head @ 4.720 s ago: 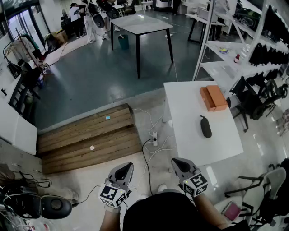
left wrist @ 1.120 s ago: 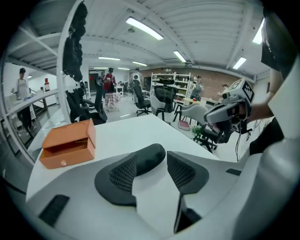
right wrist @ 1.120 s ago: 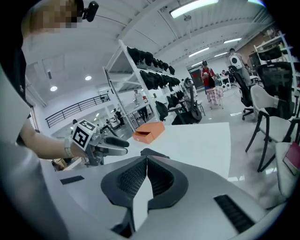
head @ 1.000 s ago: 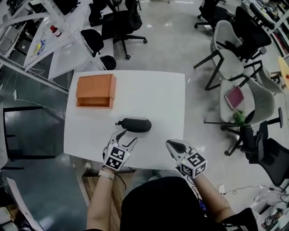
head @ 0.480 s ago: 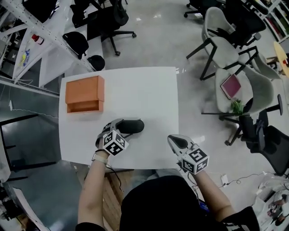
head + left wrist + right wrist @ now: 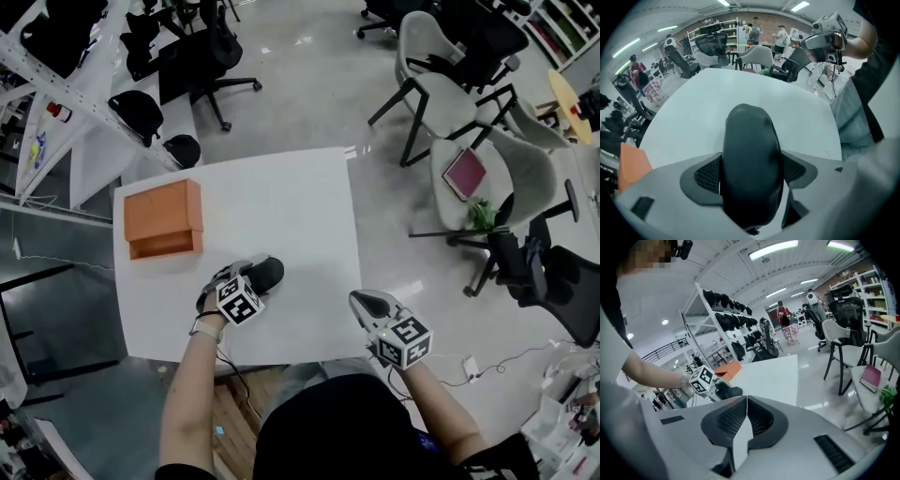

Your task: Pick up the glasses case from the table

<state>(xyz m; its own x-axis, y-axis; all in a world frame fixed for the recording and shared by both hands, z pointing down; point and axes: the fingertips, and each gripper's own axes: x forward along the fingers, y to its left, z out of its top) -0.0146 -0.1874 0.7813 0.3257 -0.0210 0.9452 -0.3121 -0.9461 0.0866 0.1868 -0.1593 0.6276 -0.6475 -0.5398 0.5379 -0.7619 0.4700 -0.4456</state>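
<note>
The black glasses case (image 6: 269,273) lies on the white table (image 6: 281,206) near its front edge. My left gripper (image 6: 249,279) points steeply down over the case's left end and straddles it. In the left gripper view the case (image 6: 750,154) fills the gap of the left gripper (image 6: 751,176); its jaws are still opening and a thin slit shows beside the left pad (image 6: 708,174). My right gripper (image 6: 362,301) hangs off the table's front right corner, shut and empty, with its pads meeting (image 6: 746,416). It looks across at the left gripper (image 6: 705,380) and case (image 6: 730,391).
An orange box (image 6: 161,220) sits at the table's left side. Office chairs (image 6: 441,94) stand right of the table, one (image 6: 466,171) with a pink book on its seat. White shelving (image 6: 56,94) runs along the far left.
My left gripper has come down from the case's near side onto it, rolled, and widened its jaws around it. The right gripper has drifted slightly along the table's edge.
</note>
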